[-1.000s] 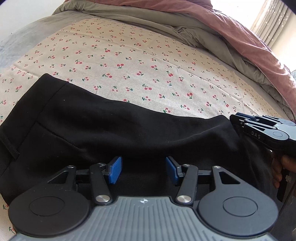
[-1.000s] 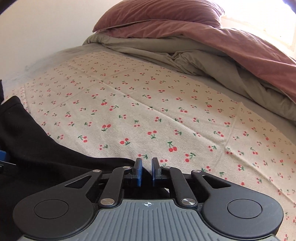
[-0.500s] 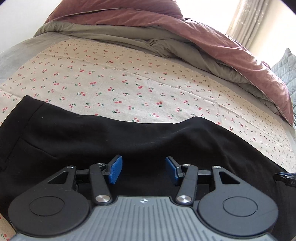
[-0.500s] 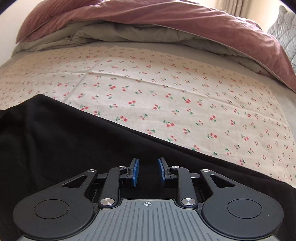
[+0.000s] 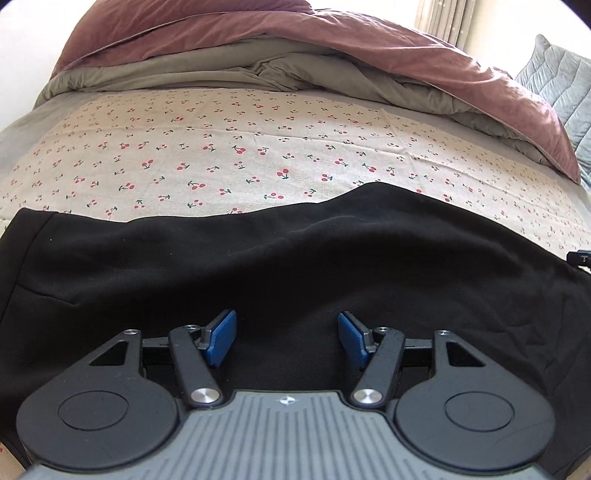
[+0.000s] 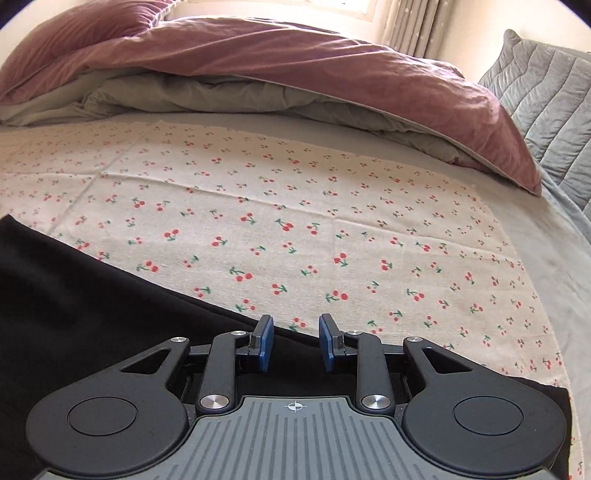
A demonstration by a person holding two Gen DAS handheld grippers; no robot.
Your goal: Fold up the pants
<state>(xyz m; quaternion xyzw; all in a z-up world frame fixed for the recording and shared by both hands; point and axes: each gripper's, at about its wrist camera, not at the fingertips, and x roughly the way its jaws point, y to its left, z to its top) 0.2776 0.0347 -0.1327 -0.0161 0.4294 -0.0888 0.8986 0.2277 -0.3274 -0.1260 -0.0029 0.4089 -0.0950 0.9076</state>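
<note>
Daylight reaches you from the far right, by the curtain (image 6: 417, 26); the window (image 6: 280, 5) above it is blown out to white. The bed sheet (image 6: 332, 221) is evenly bright, with soft shadows only. The black pants (image 5: 295, 266) read nearly featureless, folds barely showing. Fisheye bending is strong at the edges, and the corners go dark. Both views are sharp, with no motion blur.

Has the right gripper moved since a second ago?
Yes. The right gripper has swung right along the black pants, away from the pillow toward the grey quilted cushion.
</note>
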